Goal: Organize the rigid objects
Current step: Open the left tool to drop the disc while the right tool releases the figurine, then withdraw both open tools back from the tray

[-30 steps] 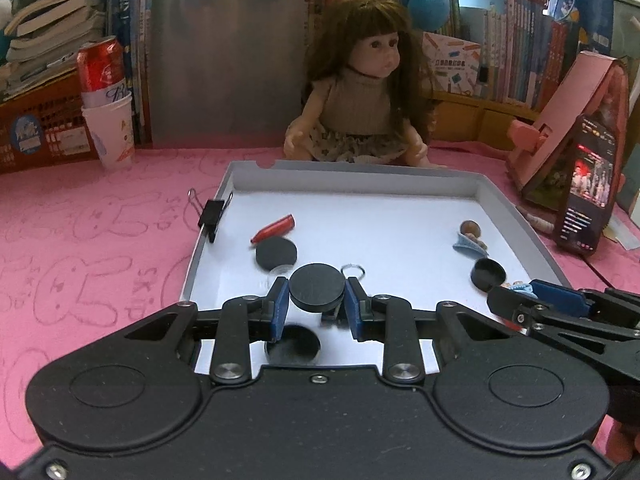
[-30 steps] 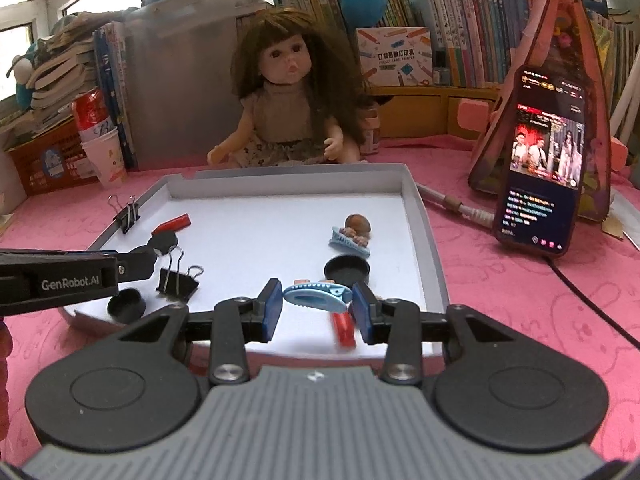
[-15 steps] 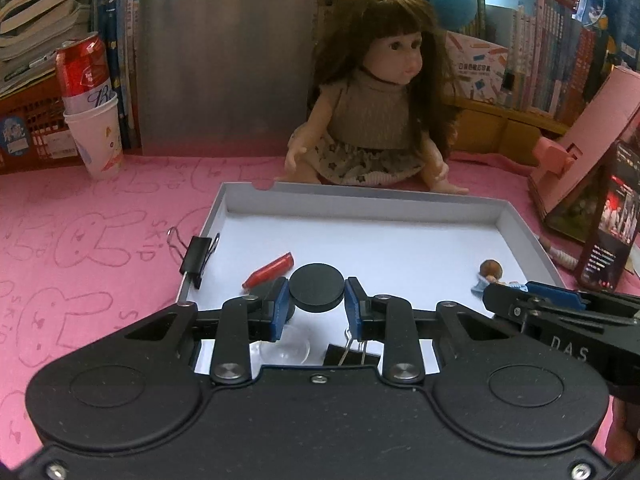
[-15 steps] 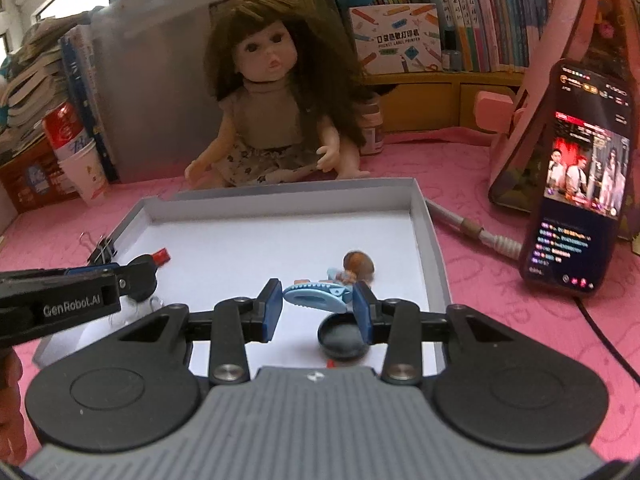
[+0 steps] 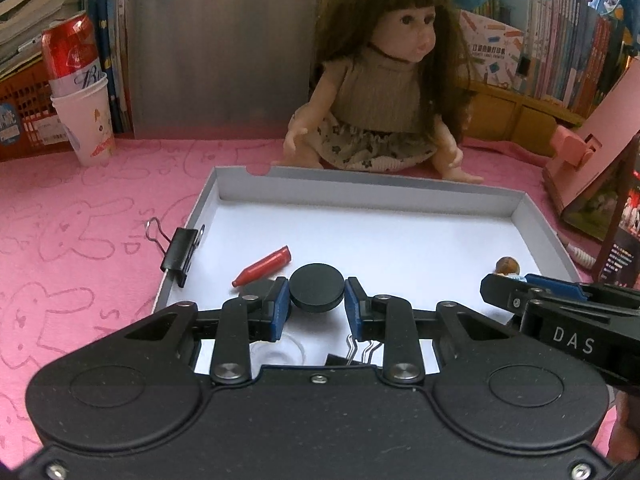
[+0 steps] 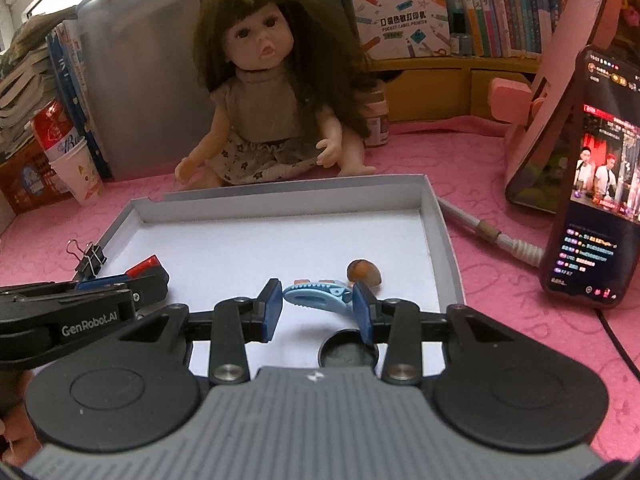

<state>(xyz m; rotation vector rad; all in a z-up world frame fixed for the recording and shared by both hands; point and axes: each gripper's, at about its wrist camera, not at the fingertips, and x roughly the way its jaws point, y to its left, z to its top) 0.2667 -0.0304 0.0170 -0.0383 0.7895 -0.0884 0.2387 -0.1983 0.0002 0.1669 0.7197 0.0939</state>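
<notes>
Pink cloth covers the tabletop (image 5: 80, 240), and we take the white tray (image 5: 400, 200) on it as our landmark. We hold the left tongs (image 5: 317, 304) over the tray's near edge, clamped on a black round disc (image 5: 317, 292). We hold the right tongs (image 6: 316, 308) over the tray's near right part, clamped end to end on a light blue hair clip (image 6: 316, 298). Inside the tray lie a red crayon-like piece (image 5: 262, 266), a brown nut-like piece (image 6: 364, 273) and a black round cap (image 6: 348, 354). One black binder clip (image 5: 180, 248) grips the tray's left wall. Behind the tray sits a doll (image 6: 272, 120).
</notes>
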